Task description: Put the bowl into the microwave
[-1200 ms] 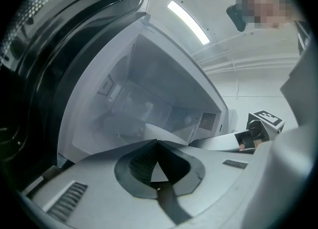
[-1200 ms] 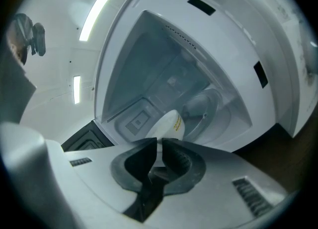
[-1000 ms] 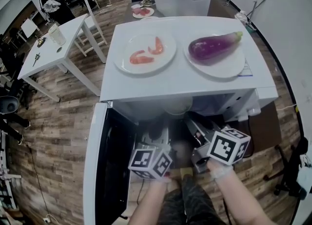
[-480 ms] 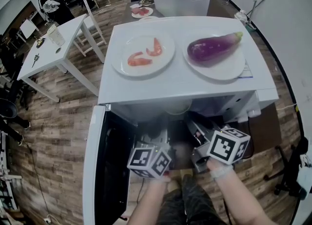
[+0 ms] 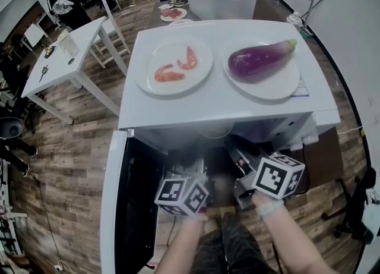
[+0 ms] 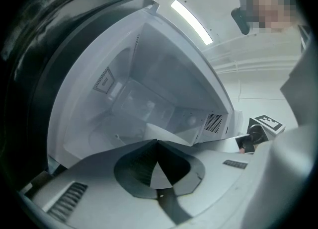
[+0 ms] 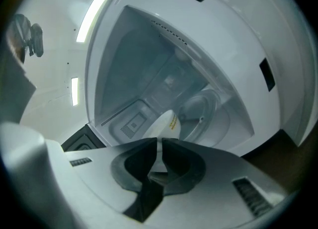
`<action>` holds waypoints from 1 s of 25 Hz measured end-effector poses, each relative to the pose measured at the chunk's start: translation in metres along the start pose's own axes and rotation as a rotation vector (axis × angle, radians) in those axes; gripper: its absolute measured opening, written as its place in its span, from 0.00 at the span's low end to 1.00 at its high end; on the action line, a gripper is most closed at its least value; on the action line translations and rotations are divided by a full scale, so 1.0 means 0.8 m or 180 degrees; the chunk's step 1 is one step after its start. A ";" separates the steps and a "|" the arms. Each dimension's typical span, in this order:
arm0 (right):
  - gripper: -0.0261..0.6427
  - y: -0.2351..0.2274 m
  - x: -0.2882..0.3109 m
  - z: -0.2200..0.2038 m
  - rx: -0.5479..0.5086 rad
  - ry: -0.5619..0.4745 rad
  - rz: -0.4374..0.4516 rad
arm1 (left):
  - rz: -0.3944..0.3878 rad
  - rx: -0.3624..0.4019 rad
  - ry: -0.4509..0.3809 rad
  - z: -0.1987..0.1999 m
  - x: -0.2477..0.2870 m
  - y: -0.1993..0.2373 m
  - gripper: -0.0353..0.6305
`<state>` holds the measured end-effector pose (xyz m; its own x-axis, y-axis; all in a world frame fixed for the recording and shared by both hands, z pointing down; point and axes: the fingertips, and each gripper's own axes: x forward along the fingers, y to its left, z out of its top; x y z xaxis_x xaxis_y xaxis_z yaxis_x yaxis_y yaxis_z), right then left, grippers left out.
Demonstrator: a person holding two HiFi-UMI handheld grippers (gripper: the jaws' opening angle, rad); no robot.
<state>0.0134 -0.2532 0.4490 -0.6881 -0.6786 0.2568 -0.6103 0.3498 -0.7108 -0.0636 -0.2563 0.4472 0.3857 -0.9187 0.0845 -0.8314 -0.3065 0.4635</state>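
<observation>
Pressure from two sides explains the hold: the right claw (image 7: pixel 160 146) is clamped on the white bowl's (image 7: pixel 166 122) rim, the left claw (image 6: pixel 157 143) seemingly likewise opposite, so it is carried level at the open microwave's (image 5: pixel 221 101) mouth, short of the turntable (image 7: pixel 198 111).

Brown wood-plank floor (image 5: pixel 77 148) all round. To the left, a white rectangular table (image 5: pixel 59 68) on thin legs, a clear container (image 5: pixel 69 42) on top. Beside it, a white slatted chair (image 5: pixel 113 26). Plain white wall (image 5: pixel 350 35) along the right side. Black wheeled office chair (image 5: pixel 356 207) at the lower right. Overhead, seen in the left gripper view, a white ceiling (image 6: pixel 248 69) with a long bright strip light (image 6: pixel 191 22) — in the right gripper view, two such strips (image 7: pixel 92 12), one long, one short.
</observation>
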 end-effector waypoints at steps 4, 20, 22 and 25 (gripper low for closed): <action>0.10 -0.001 0.003 0.001 0.0022 -0.0008 0.0028 | 0.0010 0.0002 0.0004 0.000 0.002 0.002 0.05; 0.10 -0.004 0.008 0.008 0.0074 -0.0011 -0.0022 | 0.0018 -0.0018 0.0007 0.002 0.010 0.003 0.05; 0.10 -0.004 0.009 0.009 0.0081 -0.0019 -0.0019 | 0.0024 -0.0015 0.0005 0.002 0.011 0.003 0.05; 0.10 -0.006 0.010 0.010 0.0092 -0.0028 -0.0029 | 0.0026 -0.0025 0.0000 0.002 0.012 0.004 0.05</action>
<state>0.0138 -0.2657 0.4495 -0.6790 -0.6874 0.2576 -0.6048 0.3250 -0.7270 -0.0629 -0.2667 0.4478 0.3790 -0.9212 0.0882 -0.8313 -0.2971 0.4697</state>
